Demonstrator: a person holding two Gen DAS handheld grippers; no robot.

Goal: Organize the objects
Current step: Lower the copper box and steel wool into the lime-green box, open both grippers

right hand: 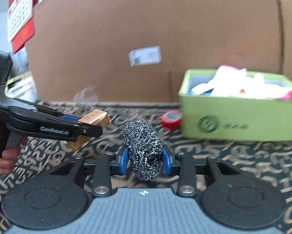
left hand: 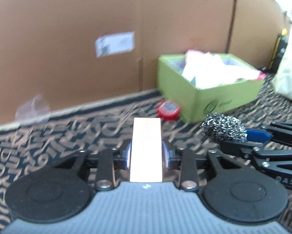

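Left gripper (left hand: 146, 154) clamped on gold box (left hand: 146, 150); right gripper (right hand: 145, 159) clamped on steel scourer (right hand: 143, 150), green box (right hand: 241, 115) at 2 o'clock.

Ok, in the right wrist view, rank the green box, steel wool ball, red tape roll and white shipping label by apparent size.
1. green box
2. steel wool ball, though it sits nearest the camera
3. white shipping label
4. red tape roll, close to the label, so unsure

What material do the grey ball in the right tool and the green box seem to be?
Grey ball: coiled steel wire, probably a scourer; shiny tangled strands glint. Green box: likely matte printed cardboard, with flat folded walls and a dark logo.
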